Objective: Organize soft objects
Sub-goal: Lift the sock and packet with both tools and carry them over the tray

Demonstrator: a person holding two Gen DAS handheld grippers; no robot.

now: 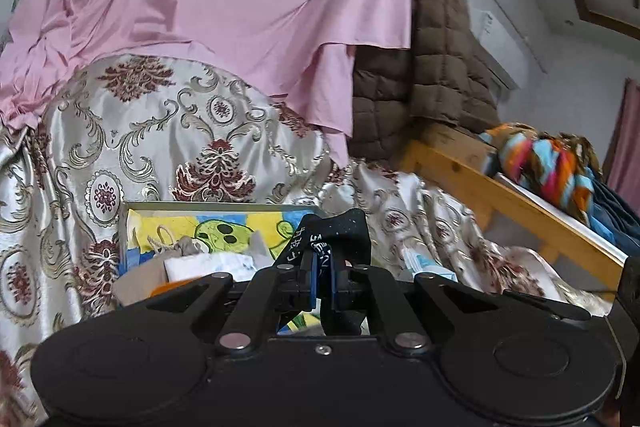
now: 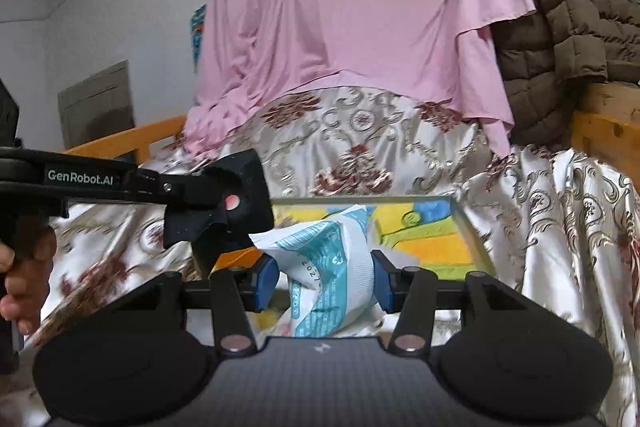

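While a black fabric strap (image 1: 320, 235) is pinched in the left hand-held gripper (image 1: 322, 279) above the box (image 1: 160, 207), a crumpled, probably light tissue packet (image 2: 332, 267) is squeezed mid-body by the right hand-held gripper (image 2: 324, 283), where soft, slippery film is best held.

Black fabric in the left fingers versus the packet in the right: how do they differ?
The black fabric is dark and limp with white print; the packet is white-teal and crinkled. The left gripper is pinched nearly shut; the right gripper is spread wider. Both are held over the box.
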